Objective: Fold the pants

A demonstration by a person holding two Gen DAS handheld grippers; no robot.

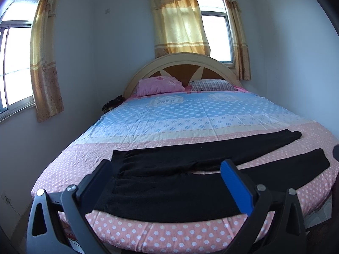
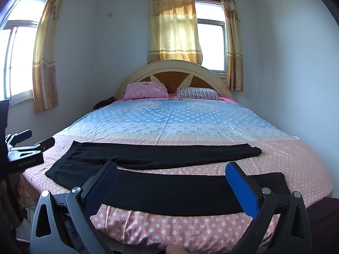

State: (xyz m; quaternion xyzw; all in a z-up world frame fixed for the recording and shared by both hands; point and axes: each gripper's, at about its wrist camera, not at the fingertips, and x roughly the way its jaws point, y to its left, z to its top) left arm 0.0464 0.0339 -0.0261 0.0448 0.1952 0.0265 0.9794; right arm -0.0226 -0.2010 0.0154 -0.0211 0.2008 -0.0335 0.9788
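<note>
Gaping hand-held gripper (image 1: pixel 165 167) over bed-edge pants (image 1: pixel 169 182)

Black pants (image 1: pixel 169 182) (image 2: pixel 161 169) lie flat and unfolded across the foot of the bed (image 1: pixel 190 114), on the pink dotted part. Waistband to my left, both legs running right, spread apart in a narrow V. Near leg sits along the bed's front edge; far leg angles away.

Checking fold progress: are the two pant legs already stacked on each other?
No, in the right wrist view the black pants lie spread flat on the bed, legs apart with pink dotted sheet showing between them.
</note>
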